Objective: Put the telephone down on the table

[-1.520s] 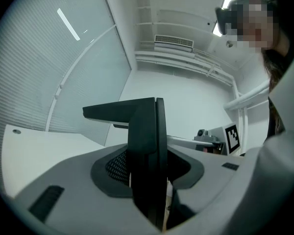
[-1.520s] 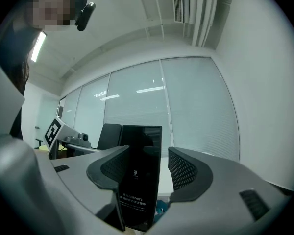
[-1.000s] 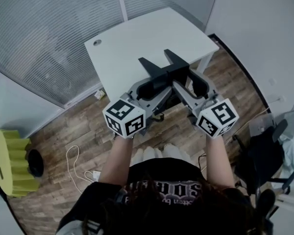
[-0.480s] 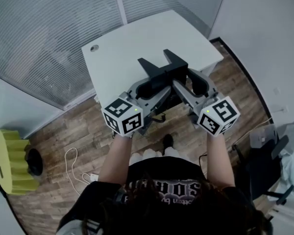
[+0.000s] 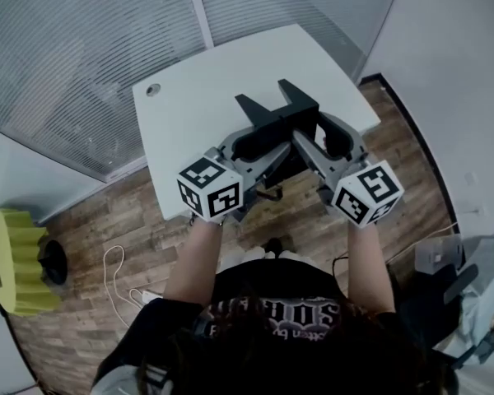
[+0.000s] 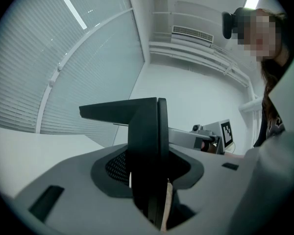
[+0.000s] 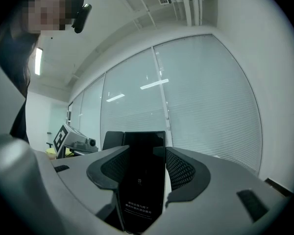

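Both grippers hold a black telephone (image 5: 281, 115) level between them, above the near part of the white table (image 5: 189, 97). My left gripper (image 5: 263, 137) is shut on its left end, and in the left gripper view the telephone (image 6: 147, 141) stands edge-on between the left gripper's (image 6: 149, 177) grey pads. My right gripper (image 5: 314, 134) is shut on the other end. In the right gripper view the telephone's dark screen (image 7: 139, 190) with small print fills the gap of the right gripper (image 7: 143, 163).
The table has a round cable hole (image 5: 152, 90) near its left corner. A glass wall with blinds (image 5: 82, 48) stands behind it. On the wooden floor lie a white cable (image 5: 119, 270) and a yellow stool (image 5: 12, 257); a dark chair (image 5: 469, 290) is at the right.
Both grippers and the telephone have moved forward over the table; the table's near edge now lies under the grippers. The grip has not changed.
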